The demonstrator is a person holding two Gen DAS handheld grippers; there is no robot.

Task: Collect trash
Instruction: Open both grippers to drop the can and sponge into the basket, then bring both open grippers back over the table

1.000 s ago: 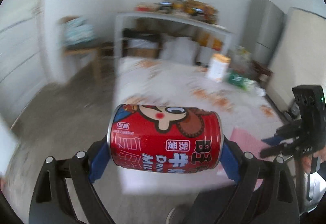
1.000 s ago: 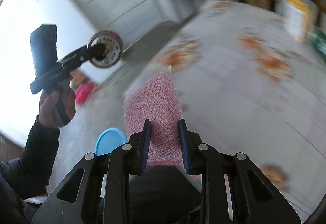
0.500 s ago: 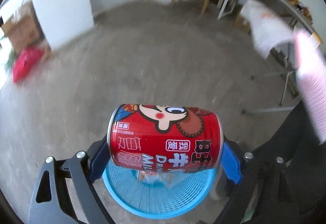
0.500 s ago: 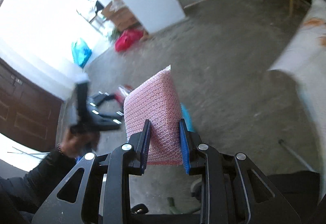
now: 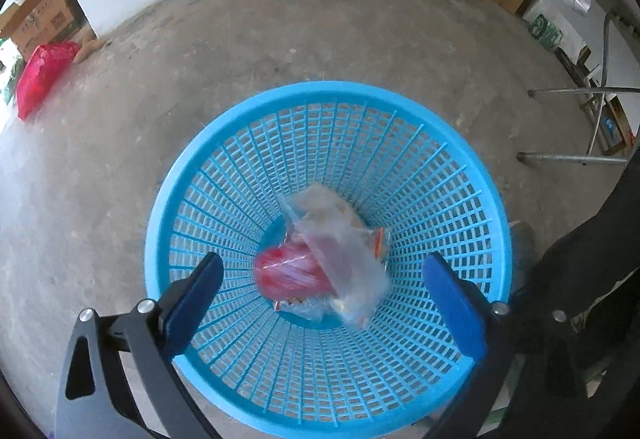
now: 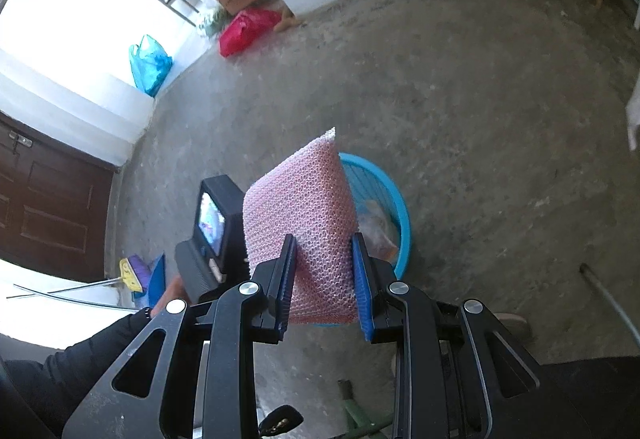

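While my left gripper (image 5: 322, 279) points steeply down over the round blue plastic lattice basket (image 5: 472, 167), my right gripper (image 6: 323, 279) tilts down less sharply toward the grey concrete floor (image 6: 460, 87), with the basket's rim showing just beyond its load; in the right wrist view my left hand (image 6: 170, 295), in a dark sleeve (image 6: 80, 359), grips the black handle of the other tool, low at the left of the frame. Bare floor lies all round the basket; a red plastic bag (image 5: 42, 75) and cardboard boxes (image 5: 38, 17) sit well away by the white wall, metal table legs (image 5: 576, 159) run along the right side, and my dark trouser leg (image 5: 592, 279) stands just beside the basket's right rim. My left jaws have just been opening and now stand at their widest, with nothing between the blue pads (image 5: 196, 291); the red drink can (image 5: 290, 275) lies on its side at the bottom of the basket, blurred, against a clear plastic wrapper (image 5: 340, 235). My right jaws are drawn in narrow and clamp the lower part of a pink bubble-wrap pouch (image 6: 304, 207); it stands upright above the fingertips, over the basket's near edge as I see it.
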